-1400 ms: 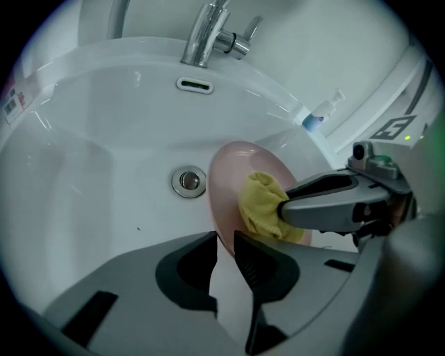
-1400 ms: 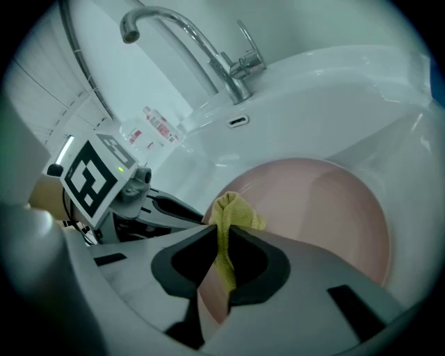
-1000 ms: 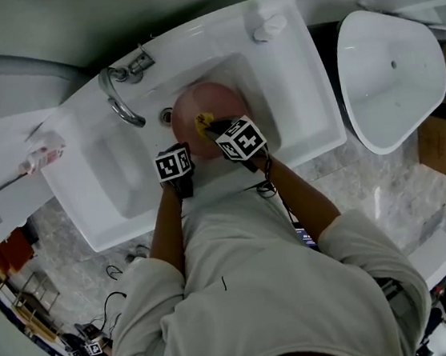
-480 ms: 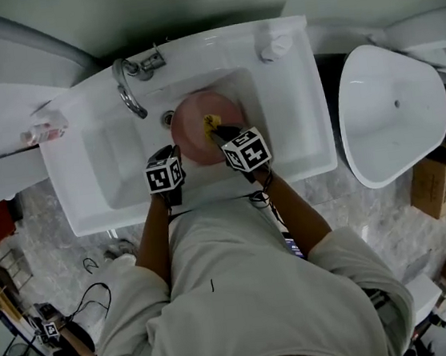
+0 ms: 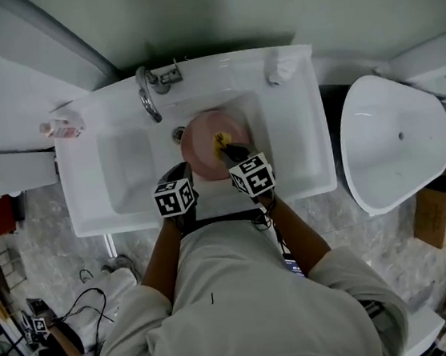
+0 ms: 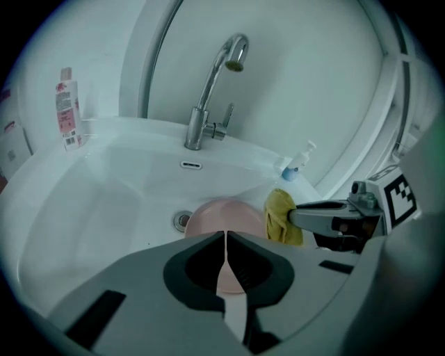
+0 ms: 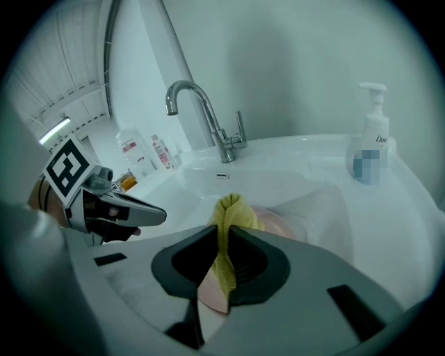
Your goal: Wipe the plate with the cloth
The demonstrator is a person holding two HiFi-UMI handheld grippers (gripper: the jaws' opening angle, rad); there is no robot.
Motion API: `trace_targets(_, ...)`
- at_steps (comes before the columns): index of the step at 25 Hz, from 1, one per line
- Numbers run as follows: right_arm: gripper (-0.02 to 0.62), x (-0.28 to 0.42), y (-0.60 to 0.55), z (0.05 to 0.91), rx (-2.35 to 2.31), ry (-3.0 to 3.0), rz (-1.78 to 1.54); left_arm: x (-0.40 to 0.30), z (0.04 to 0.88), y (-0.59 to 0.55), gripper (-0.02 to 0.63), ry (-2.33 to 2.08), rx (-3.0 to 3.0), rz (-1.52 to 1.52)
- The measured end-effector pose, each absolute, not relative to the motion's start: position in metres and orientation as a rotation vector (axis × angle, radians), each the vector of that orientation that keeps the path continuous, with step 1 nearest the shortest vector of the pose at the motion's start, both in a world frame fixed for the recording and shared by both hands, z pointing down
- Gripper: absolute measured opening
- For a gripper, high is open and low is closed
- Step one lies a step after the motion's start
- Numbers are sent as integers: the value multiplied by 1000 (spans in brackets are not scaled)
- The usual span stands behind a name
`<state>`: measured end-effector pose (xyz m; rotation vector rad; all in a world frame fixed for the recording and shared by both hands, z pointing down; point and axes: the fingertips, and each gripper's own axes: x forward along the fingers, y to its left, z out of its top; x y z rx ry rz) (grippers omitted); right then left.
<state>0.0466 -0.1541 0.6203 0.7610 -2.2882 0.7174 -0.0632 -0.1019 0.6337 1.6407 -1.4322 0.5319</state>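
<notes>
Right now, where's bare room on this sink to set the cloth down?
Free: the shallow left tray of the sink, between faucet and bottle; the right deck, in front of the soap dispenser. Crowded: the bowl, filled by the plate, the cloth, the left hand-held gripper and the right hand-held gripper.

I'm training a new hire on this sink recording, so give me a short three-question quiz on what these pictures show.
1. True or false: the right gripper is shut on the crumpled yellow cloth.
2. The round pink plate is: A) in the white ceramic sink; B) on the marble floor; C) in the bathtub.
3. Do the left gripper's jaws stand apart or together?
Key: 1 true; 2 A; 3 together.
</notes>
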Motion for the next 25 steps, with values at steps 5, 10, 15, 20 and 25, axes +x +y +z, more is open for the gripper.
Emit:
trace_targets(5,48,48,-140,588,881,-2326,619,-52,596,-96,26,-1437,1751,439)
trace_targets(10,48,51,-107,553,990,-2348,543,-48,552,-67,26,-1511,1906,402)
trace_targets(15,48,59,-76,528,1068,-2361,467,-48,518,-44,26,-1558,2039,336)
trace_targets(20,48,69,-65,499,1129,-2374,401,-48,485,-40,26,-1599,2094,265)
trace_targets(25,48,71,-82,446,1203,-2471,334,-55,440,-50,26,-1680,2134,182)
